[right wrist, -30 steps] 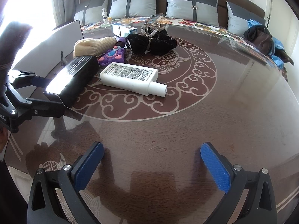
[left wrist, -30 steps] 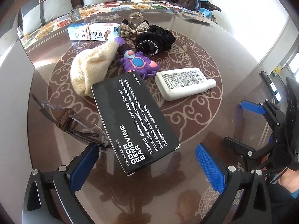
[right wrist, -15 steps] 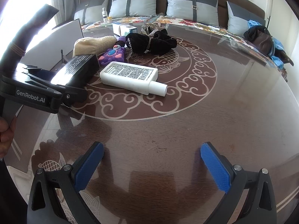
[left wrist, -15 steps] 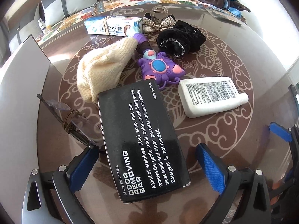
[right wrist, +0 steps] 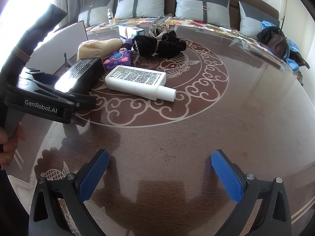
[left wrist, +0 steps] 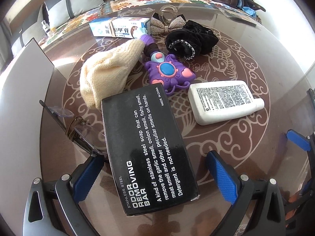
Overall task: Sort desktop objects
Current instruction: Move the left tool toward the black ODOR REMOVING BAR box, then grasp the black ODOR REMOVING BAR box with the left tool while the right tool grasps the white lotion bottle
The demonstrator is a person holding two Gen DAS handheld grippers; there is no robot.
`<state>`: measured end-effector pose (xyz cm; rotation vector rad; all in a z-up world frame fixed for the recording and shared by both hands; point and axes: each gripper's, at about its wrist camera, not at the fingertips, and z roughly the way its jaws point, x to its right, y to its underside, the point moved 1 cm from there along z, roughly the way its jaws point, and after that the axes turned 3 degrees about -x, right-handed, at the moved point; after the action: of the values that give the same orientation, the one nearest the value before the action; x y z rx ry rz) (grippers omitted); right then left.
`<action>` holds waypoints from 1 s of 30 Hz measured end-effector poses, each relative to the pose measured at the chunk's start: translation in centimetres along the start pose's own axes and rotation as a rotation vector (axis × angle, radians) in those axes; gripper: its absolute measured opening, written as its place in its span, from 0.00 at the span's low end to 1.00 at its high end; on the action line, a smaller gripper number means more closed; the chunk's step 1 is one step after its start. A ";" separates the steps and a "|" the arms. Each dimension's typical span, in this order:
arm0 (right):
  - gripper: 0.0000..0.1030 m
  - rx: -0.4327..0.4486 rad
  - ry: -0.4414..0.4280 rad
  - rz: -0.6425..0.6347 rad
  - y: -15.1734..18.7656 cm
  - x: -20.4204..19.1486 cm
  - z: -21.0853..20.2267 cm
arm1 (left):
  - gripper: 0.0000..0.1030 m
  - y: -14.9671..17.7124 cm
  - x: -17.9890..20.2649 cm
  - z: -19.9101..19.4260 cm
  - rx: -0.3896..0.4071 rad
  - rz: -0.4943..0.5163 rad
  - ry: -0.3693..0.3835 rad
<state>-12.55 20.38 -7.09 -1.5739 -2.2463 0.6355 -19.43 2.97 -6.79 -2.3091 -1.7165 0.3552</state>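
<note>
Since the earlier frame, the left gripper (left wrist: pixel 155 177) has been brought forward over the flat black cardboard box printed with white lettering (left wrist: pixel 146 147), so that the near end of the box is now framed between the blue-padded fingers (left wrist: pixel 87 175). These fingers are spread wide; neither pad is seen pressing the box, though the left one lies just beside its long edge. The box lies flat on the glass-topped brown desk with pale scroll inlay (right wrist: pixel 206 129), its long axis running away from the gripper, roughly in line with the fingers and tilted slightly leftward at the far end. A pair of folded clear-lens glasses (left wrist: pixel 78 129) lies just beside the left edge of the box, and a white rectangular plastic bottle (left wrist: pixel 224 100) is set apart to the right. The right gripper (right wrist: pixel 160 175) is held over bare desk, fingers likewise spread, well apart from the box. The left gripper is judged the nearer; closing across the short width appears to be what is called for.
</note>
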 end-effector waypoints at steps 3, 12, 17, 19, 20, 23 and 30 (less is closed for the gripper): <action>1.00 -0.001 0.003 -0.002 0.0 0.0 0.0 | 1.00 0.2 0.0 0.0 0.009 -0.009 -0.003; 1.00 -0.001 0.002 -0.002 0.0 0.0 0.0 | 1.00 0.6 0.0 -0.1 0.050 -0.030 -0.011; 1.00 0.001 -0.001 0.000 0.0 0.0 -0.1 | 1.00 0.8 0.0 -0.2 0.072 -0.027 -0.012; 1.00 0.000 0.000 -0.001 0.0 0.0 -0.1 | 1.00 0.7 0.1 -0.2 0.056 -0.017 -0.011; 1.00 0.000 0.000 -0.001 0.0 0.0 -0.1 | 1.00 0.5 0.0 -0.2 0.037 -0.010 -0.005; 1.00 -0.001 0.003 -0.001 0.0 0.0 -0.1 | 0.62 0.8 -0.4 -1.0 0.059 -0.028 -0.014; 1.00 0.012 -0.074 0.016 -0.1 0.9 -0.5 | 0.56 4.5 -1.3 -5.0 0.150 -0.040 0.050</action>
<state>-12.63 21.32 -6.59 -1.5887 -2.2804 0.7217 -14.06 0.21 -3.50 -2.1565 -1.6508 0.4011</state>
